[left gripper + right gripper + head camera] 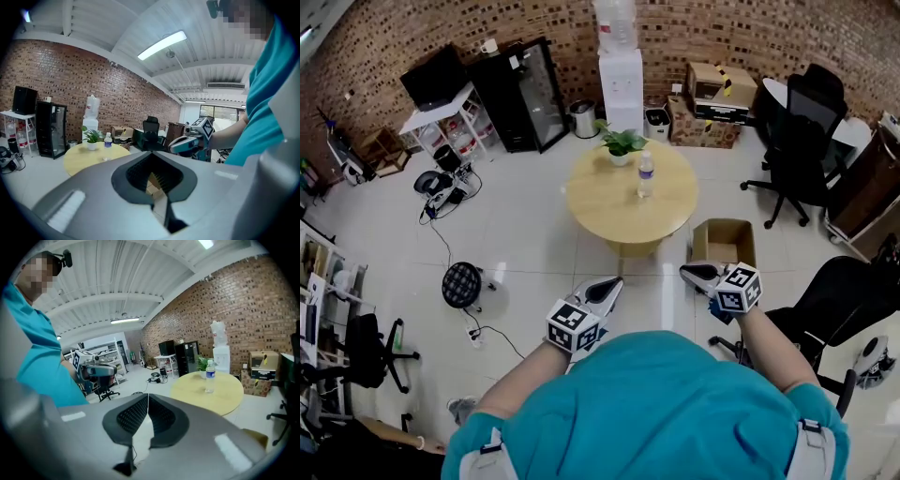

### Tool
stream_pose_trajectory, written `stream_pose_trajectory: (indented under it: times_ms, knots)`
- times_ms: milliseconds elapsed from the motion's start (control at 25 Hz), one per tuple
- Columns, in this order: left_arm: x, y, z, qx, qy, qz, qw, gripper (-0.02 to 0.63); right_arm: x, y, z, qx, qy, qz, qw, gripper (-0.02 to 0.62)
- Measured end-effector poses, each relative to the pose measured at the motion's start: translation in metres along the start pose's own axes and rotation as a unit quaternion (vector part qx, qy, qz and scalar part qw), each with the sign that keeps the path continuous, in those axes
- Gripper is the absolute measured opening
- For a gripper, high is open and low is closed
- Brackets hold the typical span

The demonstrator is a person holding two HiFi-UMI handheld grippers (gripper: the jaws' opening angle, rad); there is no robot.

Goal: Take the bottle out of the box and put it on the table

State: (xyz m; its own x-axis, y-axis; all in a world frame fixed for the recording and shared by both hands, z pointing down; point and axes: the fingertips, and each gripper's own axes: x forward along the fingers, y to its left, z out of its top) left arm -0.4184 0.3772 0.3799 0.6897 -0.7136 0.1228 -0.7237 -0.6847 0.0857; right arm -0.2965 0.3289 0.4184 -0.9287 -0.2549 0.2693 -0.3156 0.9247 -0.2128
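Observation:
A clear water bottle stands upright on the round wooden table, next to a potted plant. An open cardboard box sits on the floor at the table's right and looks empty. My left gripper and right gripper are held close to my body, short of the table, both shut and holding nothing. In the left gripper view the bottle is far off beyond the closed jaws. In the right gripper view the bottle stands on the table.
A water dispenser and a black fridge stand at the brick wall. Office chairs are at the right, another chair beside my right arm. A black stool and cables lie on the floor at left.

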Motion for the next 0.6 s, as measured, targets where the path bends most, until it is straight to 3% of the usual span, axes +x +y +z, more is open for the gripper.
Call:
stream_pose_trajectory:
  times_ms: [160, 400, 600]
  knots:
    - [0.008, -0.064, -0.013, 0.003, 0.006, 0.015, 0.9999, 0.000, -0.057, 0.027, -0.026, -0.012, -0.019, 0.011, 1.000, 0.006]
    - [0.072, -0.176, -0.026, -0.015, 0.016, 0.020, 0.9996, 0.000, -0.163, 0.031, -0.070, -0.011, -0.035, 0.045, 0.998, 0.011]
    - [0.104, -0.221, -0.029, -0.013, 0.040, 0.029, 0.9987, 0.000, -0.211, 0.020, -0.104, 0.019, -0.050, 0.051, 0.997, 0.009]
